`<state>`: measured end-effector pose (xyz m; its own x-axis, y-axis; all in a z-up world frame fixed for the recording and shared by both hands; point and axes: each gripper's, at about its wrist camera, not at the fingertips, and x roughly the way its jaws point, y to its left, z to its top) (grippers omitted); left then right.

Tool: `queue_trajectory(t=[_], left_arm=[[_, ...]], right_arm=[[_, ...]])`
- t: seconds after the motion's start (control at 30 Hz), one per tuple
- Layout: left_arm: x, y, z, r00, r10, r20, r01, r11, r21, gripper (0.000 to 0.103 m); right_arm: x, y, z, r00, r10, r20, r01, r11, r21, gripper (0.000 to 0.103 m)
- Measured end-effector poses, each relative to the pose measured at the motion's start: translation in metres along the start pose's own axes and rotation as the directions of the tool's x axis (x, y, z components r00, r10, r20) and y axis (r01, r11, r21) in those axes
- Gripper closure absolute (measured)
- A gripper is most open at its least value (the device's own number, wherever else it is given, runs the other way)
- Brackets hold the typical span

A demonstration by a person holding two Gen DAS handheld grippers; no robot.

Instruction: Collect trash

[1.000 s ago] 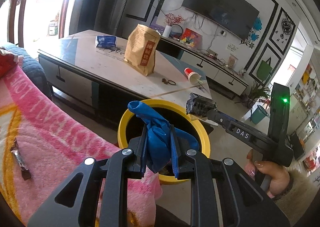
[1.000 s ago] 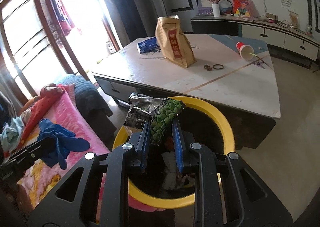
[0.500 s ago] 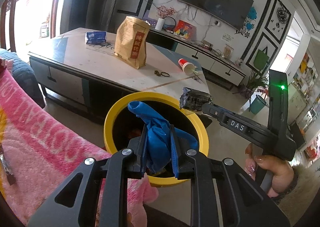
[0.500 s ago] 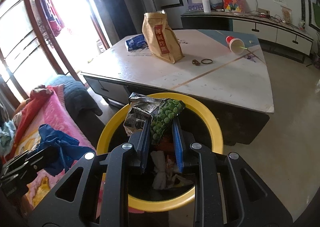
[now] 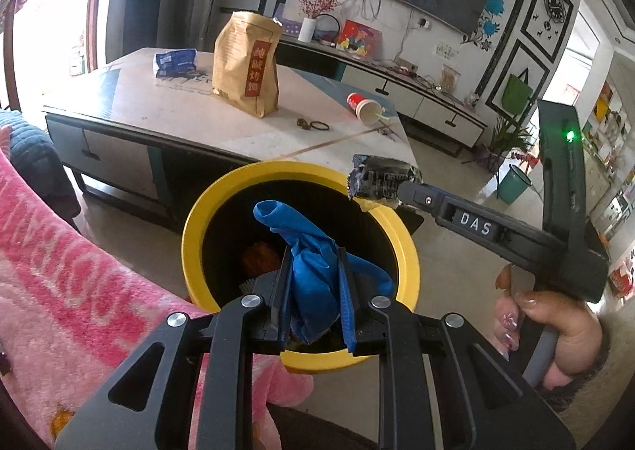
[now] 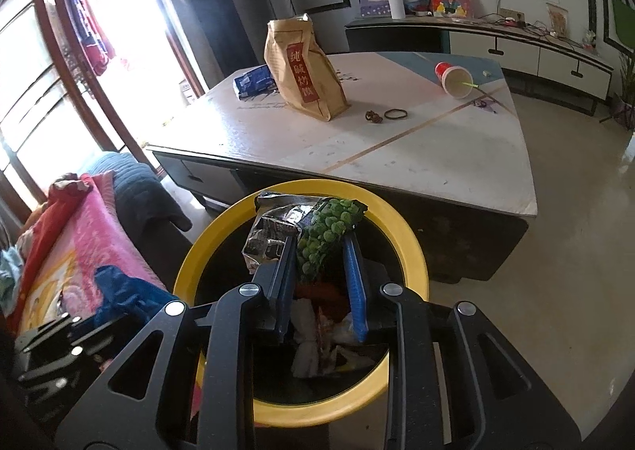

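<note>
Meanwhile: two pieces of trash held over the yellow bin

Both hand-held grippers hang above the yellow-rimmed bin [image 5: 301, 180], which stands on the floor between the pink blanket [image 5: 71, 283] and the low bench [image 5: 166, 108]. The left hand-held gripper [image 5: 315, 291] is pinching a crumpled blue glove [image 5: 313, 263] between its blue pads, the glove bunched upward over the bin's dark mouth. The right hand-held gripper [image 6: 319, 271] is pinching a snack wrapper [image 6: 317, 231] printed with green peas; its silvery inner foil is folded out to the left. The right gripper's jaws have just eased apart a little, with the wrapper between them and the left pad against it. Seen from the left wrist, that gripper's finger bears a white label reading "DAS" [image 5: 474, 225], and a green light [image 5: 570, 135] glows on its body above the right hand [image 5: 555, 335] that grips its handle.

Inside the bin lie white tissue [image 6: 305, 331] and orange scraps. On the bench stands a brown paper bag [image 6: 303, 71] with a red strip of Chinese characters, partly legible as 纯碱; beside it lie a blue packet [image 6: 254, 81], a hair tie [image 6: 396, 114], and a tipped red paper cup [image 6: 454, 79] with a green straw.
</note>
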<state>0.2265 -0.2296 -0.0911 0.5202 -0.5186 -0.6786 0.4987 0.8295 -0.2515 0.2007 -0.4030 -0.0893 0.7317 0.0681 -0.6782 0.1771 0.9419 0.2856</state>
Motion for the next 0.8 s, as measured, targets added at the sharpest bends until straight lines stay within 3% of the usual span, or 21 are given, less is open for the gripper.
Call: queue_trajectory(t=[0.13, 0.2, 0.33, 0.4, 0.47, 0.57, 0.8], left_arm=[[0.01, -0.001, 0.0, 1.0, 0.01, -0.018, -0.01, 1.0, 0.012, 0.083], [0.014, -0.001, 0.0, 1.0, 0.016, -0.025, -0.016, 1.0, 0.01, 0.079], [0.017, 0.002, 0.0, 1.0, 0.027, -0.016, -0.027, 1.0, -0.007, 0.037], [0.016, 0.004, 0.002, 1.0, 0.026, -0.009, -0.026, 1.0, -0.016, 0.031], [0.013, 0.005, 0.004, 0.999, 0.037, 0.0, -0.037, 0.999, -0.018, 0.017], [0.007, 0.006, 0.007, 0.998, 0.056, 0.012, -0.056, 0.998, -0.015, 0.009], [-0.018, 0.013, 0.009, 0.992, 0.12, 0.035, -0.118, 0.992, -0.038, 0.007]], right_arm=[[0.002, -0.001, 0.0, 1.0, -0.002, 0.004, 0.002, 1.0, 0.006, 0.083], [0.003, -0.002, 0.0, 1.0, 0.0, 0.001, 0.0, 1.0, 0.017, 0.075], [0.003, -0.007, 0.0, 1.0, 0.004, 0.003, -0.004, 0.999, 0.042, 0.07], [0.001, -0.007, 0.001, 1.0, 0.002, 0.011, -0.003, 0.999, 0.049, 0.06], [-0.002, -0.009, 0.002, 1.0, 0.0, 0.018, -0.002, 0.998, 0.058, 0.057], [-0.008, -0.008, 0.004, 1.0, -0.001, 0.03, -0.001, 0.998, 0.055, 0.051], [-0.029, -0.001, 0.008, 0.997, -0.004, 0.073, 0.002, 1.0, 0.025, 0.033]])
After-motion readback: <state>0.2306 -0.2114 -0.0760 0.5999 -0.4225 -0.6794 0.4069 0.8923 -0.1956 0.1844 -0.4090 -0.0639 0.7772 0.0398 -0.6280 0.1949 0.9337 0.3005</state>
